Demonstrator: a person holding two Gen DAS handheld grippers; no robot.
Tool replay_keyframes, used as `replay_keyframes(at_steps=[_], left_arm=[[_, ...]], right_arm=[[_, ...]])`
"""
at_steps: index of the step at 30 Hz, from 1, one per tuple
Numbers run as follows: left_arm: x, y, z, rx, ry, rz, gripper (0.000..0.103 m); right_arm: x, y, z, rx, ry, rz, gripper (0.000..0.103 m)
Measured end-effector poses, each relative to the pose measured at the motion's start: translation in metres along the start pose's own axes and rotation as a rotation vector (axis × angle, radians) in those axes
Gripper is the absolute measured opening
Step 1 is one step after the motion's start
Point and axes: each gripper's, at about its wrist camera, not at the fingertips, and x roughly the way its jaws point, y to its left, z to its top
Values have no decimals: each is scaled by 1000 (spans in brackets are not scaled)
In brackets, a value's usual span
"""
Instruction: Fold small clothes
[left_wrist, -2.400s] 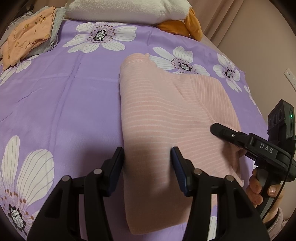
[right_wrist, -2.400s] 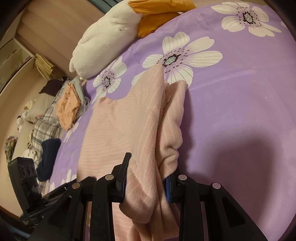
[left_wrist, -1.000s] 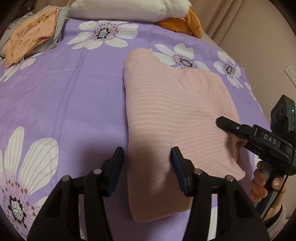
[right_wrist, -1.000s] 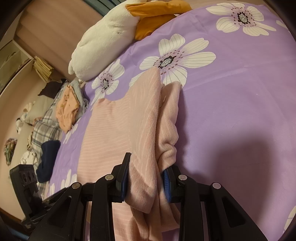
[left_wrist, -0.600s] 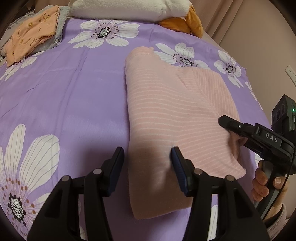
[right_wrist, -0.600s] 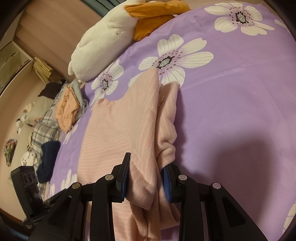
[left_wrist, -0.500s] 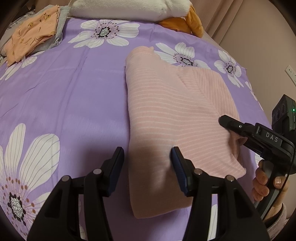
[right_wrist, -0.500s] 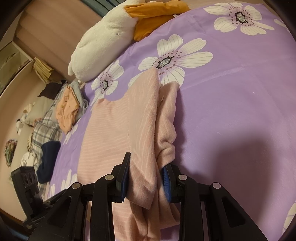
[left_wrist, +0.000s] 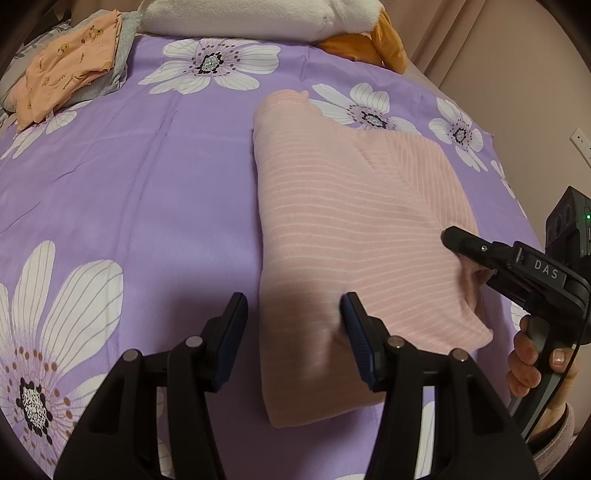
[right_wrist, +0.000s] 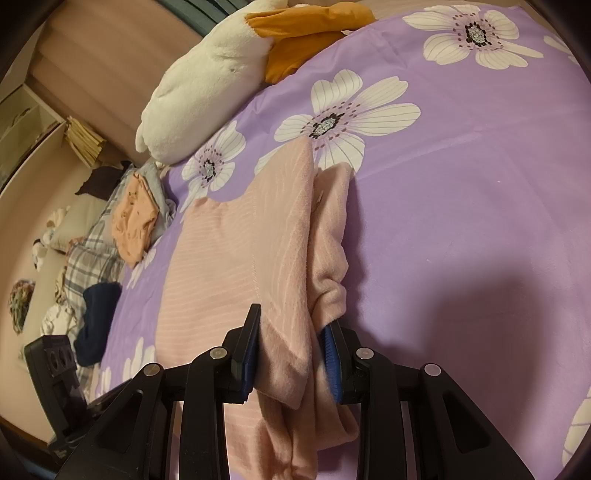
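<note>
A pink striped garment (left_wrist: 351, 221) lies folded lengthwise on the purple flowered bed sheet (left_wrist: 129, 203). My left gripper (left_wrist: 293, 306) is open over its near left edge. One finger stands on the sheet and the other rests on the cloth, denting it a little. My right gripper (right_wrist: 291, 325) is shut on the bunched right side of the garment (right_wrist: 240, 258), and folds of cloth hang down between its pads. In the left wrist view the right gripper (left_wrist: 498, 258) reaches in from the right, held by a hand (left_wrist: 532, 354).
A folded orange garment on grey cloth (left_wrist: 70, 74) lies at the far left of the bed. A white and orange plush toy (left_wrist: 240, 14) lies along the head end. Loose clothes (right_wrist: 92, 258) are heaped beyond the bed's left side. A wall (left_wrist: 517, 74) stands to the right.
Since the earliest frames the garment has shifted slightly to the right in the left wrist view. Over the last second nothing has visibly moved.
</note>
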Motion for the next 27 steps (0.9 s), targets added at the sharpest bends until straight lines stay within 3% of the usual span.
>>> replay_keyframes(at_steps=[27], left_arm=[[-2, 1, -4, 8, 6, 7, 54]], right_arm=[[-1, 0, 0, 2, -1, 0, 29]])
